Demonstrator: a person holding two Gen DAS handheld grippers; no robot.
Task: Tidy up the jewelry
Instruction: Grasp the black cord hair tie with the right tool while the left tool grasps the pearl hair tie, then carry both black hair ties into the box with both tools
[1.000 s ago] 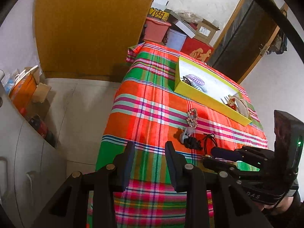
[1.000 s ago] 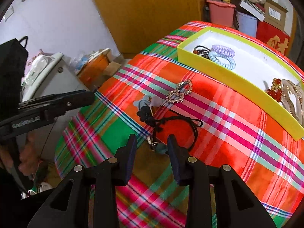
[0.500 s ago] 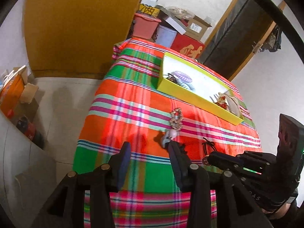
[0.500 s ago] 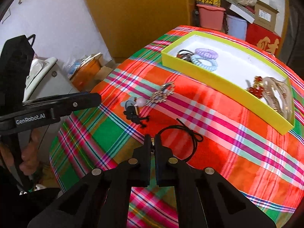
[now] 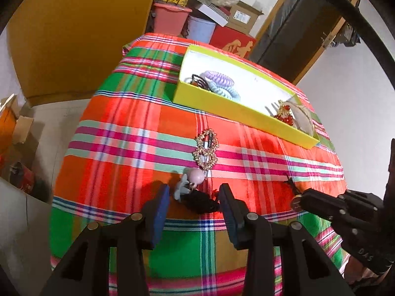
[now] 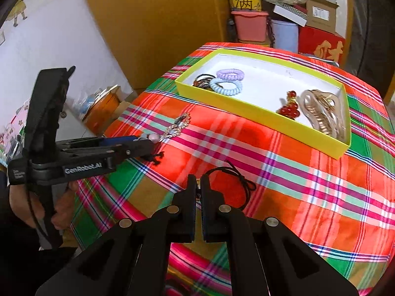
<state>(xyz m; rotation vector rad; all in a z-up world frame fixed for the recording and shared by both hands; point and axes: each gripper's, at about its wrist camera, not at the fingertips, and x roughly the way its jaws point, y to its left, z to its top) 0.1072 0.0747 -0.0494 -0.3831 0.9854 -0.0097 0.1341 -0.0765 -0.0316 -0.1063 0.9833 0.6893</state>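
Note:
A yellow tray on the plaid tablecloth holds coil hair ties, a red bead piece and beige claw clips. A gold rhinestone clip lies on the cloth before it. My left gripper is open, its fingers either side of a black hair ornament with a pink bead. My right gripper is shut on the metal charm of a black cord hair tie, which hangs lifted from the cloth.
The plaid-covered table drops off at its left and near edges. Pink and blue bins and boxes stand behind it by a wooden door. Clutter and an orange box sit on the floor at left.
My right gripper closed on the black cord tie and raised it. My left gripper moved forward and down until its open fingers straddle the black ornament.

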